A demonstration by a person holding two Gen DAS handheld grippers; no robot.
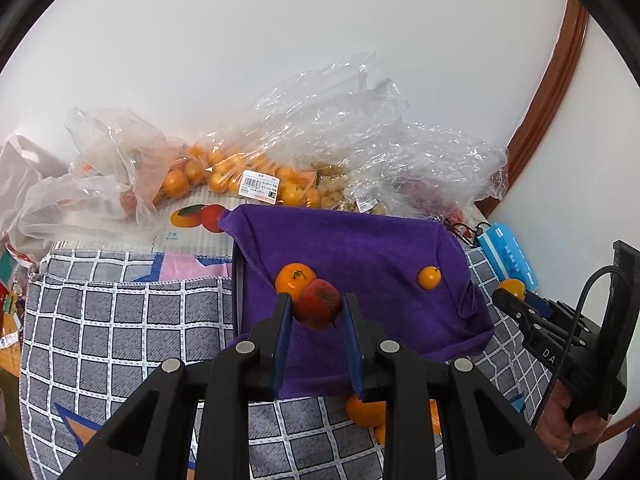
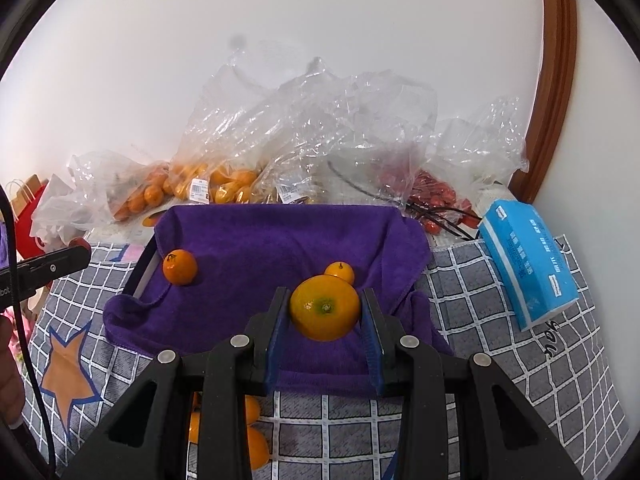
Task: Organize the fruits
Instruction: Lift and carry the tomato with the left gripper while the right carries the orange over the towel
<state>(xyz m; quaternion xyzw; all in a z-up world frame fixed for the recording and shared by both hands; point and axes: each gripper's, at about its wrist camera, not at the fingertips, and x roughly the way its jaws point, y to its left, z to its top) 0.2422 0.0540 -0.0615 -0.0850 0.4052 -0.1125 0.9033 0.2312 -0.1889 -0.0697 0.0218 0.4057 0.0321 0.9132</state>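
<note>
A: Biggest first: what's at the back?

B: Clear plastic produce bags (image 2: 304, 136) along the wall, most still holding small oranges, one with red fruit. Nothing from those looks unpacked, so I'd say most of the sorting is left.

A: And in front?

B: A purple towel (image 1: 360, 248) draped over a tray, on a grey checked cloth (image 1: 120, 320). Two fruits lie on it already: a mandarin (image 2: 179, 267) at the left, a tiny kumquat (image 1: 429, 277) to the right.

A: The grippers?

B: Both carry fruit above the towel. The right gripper (image 2: 325, 312) is closed on a large orange (image 2: 325, 307), pads against its sides. The left gripper (image 1: 316, 312) is pinched tight on a small red fruit (image 1: 318, 308), kind unclear.

A: Loose ones?

B: A few oranges (image 2: 252, 440) on the checked cloth near the towel's front edge, unplaced
</note>
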